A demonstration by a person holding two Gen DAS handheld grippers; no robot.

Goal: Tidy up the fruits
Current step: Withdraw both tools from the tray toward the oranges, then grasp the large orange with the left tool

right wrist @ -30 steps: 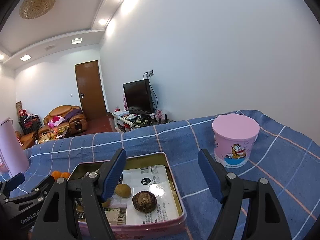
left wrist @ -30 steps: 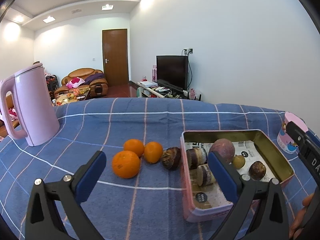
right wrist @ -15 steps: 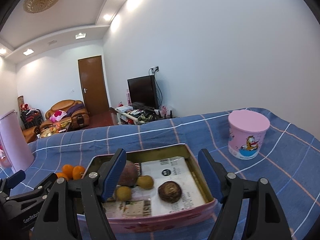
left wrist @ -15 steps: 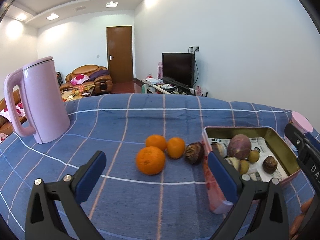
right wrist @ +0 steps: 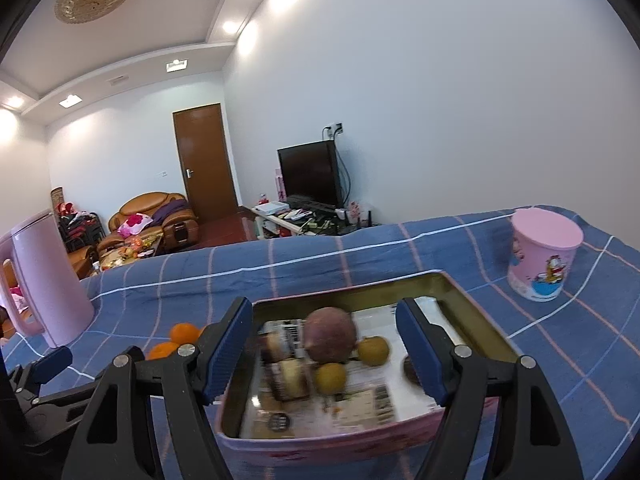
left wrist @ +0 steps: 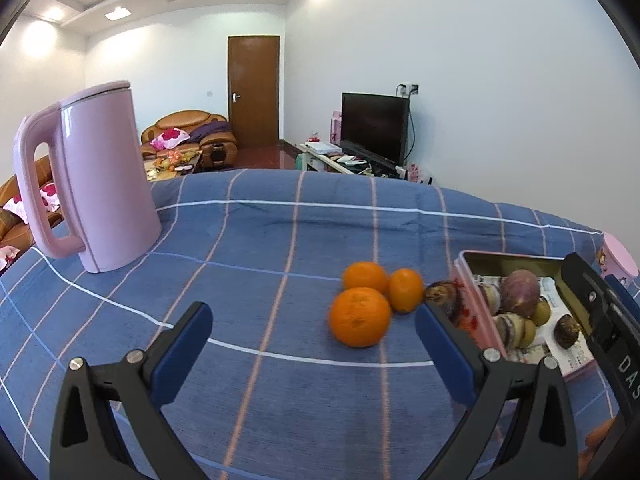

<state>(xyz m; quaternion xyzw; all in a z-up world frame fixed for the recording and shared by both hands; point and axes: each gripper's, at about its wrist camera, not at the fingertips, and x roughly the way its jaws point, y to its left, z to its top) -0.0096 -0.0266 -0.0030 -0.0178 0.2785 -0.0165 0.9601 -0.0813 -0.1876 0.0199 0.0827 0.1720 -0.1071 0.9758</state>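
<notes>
Fruits: three oranges (left wrist: 359, 316) ahead of the left gripper (left wrist: 314, 330), jaws spread, empty. Right gripper (right wrist: 325, 342), jaws spread, empty, angled down over the tin (right wrist: 476, 302); blurred, seemingly a purple fruit (right wrist: 330, 334) and two pears inside. Right view alone shows the whole pink cup (right wrist: 542, 258); left shows the kettle (left wrist: 102, 178) fully.

White walls (right wrist: 440, 100) met a recessed ceiling (right wrist: 120, 20) with bright spotlights. Far off stood a brown door (left wrist: 253, 90), a tan sofa (left wrist: 186, 136) left, a television (left wrist: 374, 128) right.
</notes>
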